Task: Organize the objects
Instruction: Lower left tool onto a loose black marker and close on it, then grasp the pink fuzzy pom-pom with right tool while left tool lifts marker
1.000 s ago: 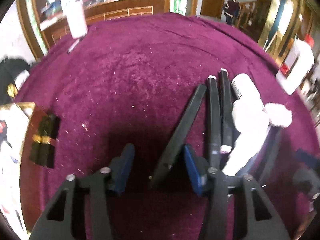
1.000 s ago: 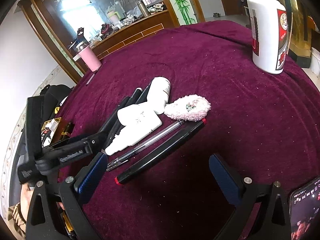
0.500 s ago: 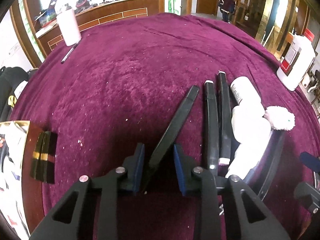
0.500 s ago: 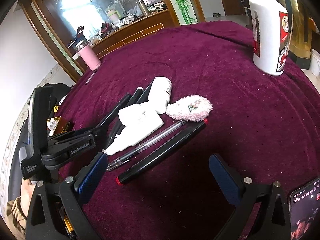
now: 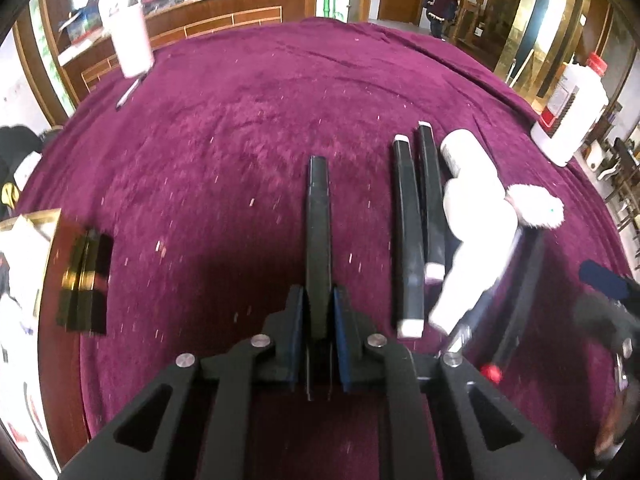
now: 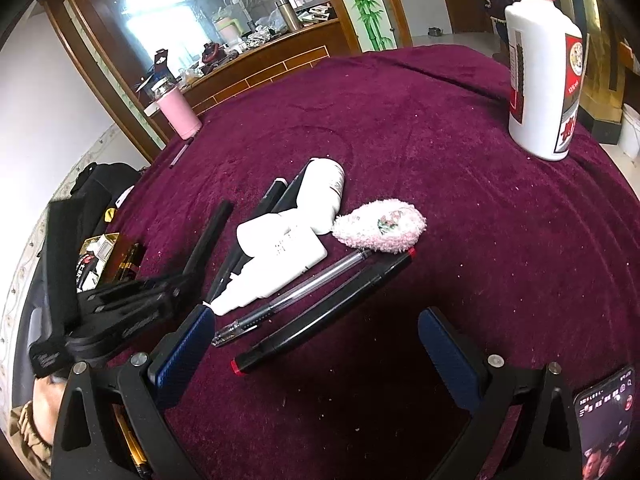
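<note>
— From the left wrist camera, what do you make of it?

— Left gripper (image 5: 319, 312) has its blue pads pressed on the near end of a black marker (image 5: 318, 232); the rest of the marker points away over the purple tablecloth (image 5: 260, 128). To its right, apart from it, two more black markers (image 5: 408, 232) lie side by side, then a white tube (image 5: 472, 256) and a white bottle (image 5: 464, 152) touching them, with a pink fluffy pouch (image 5: 536, 210) just beyond.

— Any free space?

— Plenty ahead and to the left: bare cloth runs up to the far edge, where a pink tumbler (image 5: 130, 44) stands. At the left rim a gold box (image 5: 52, 264) hangs at the cloth's edge. A white liquor bottle (image 5: 572, 112) stands near the right edge.

— And the right wrist camera?

— Right gripper (image 6: 316, 348) stands wide open with nothing between its pads, hanging above the near cloth. Just in front of it a red-tipped black marker (image 6: 324, 312) lies beside a clear pen (image 6: 292, 296), both slanting towards the pouch (image 6: 380, 226). The left gripper (image 6: 120, 308) shows at the left, clamped on its marker (image 6: 208, 240).

— Open room there?

— The whole right half, between the pile and the liquor bottle (image 6: 544, 80), is bare cloth. A phone (image 6: 604, 424) sits in the lower right corner.
</note>
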The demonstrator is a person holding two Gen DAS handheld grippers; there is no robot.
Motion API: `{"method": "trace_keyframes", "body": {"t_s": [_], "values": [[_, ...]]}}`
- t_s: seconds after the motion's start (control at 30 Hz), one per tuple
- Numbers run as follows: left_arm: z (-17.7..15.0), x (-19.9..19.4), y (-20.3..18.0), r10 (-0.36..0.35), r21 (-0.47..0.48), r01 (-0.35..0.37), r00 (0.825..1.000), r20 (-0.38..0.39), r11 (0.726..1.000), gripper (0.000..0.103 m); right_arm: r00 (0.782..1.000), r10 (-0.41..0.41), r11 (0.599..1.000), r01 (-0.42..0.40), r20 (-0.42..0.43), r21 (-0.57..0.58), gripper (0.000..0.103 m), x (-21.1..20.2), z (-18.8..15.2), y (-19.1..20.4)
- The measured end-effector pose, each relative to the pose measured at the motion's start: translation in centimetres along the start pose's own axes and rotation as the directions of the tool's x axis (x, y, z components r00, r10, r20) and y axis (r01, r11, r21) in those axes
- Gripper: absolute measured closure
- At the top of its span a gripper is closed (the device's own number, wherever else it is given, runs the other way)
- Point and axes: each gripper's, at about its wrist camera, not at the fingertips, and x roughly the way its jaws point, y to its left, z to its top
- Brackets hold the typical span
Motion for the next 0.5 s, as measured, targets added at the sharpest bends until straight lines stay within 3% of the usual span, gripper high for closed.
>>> {"method": "trace_keyframes", "body": {"t_s": [0.23, 0.33, 0.4, 0.5], "values": [[-3.6, -2.1, 1.7, -0.051, -0.043, 0.050, 0.998, -0.035, 0.998, 0.089, 0.998, 0.065, 0.998, -0.065, -0.012, -0.025, 0.002, 0.7, 1.2, 1.2], [-5.0, -3.0, 1.7, -0.061, -0.050, 0.059, 0.997, -0.042, 0.997, 0.089, 0.993, 0.113, 0.993, -0.114, -0.039, -0.025, 0.020, 1.6, 1.8, 1.9], [-5.9, -3.4, 1.5, -0.073, -0.060, 0.071, 0.996, -0.044, 0.996, 0.089, 0.990, 0.134, 0.991, -0.135, -0.047, -0.006, 0.023, 2.2, 2.2, 1.9], [-6.7, -3.8, 1.1, -0.096, -0.063, 0.092, 0.994, -0.049, 0.994, 0.089, 0.998, 0.066, 0.997, -0.065, -0.011, 0.046, 0.023, 2.0, 3.5, 0.4]]}}
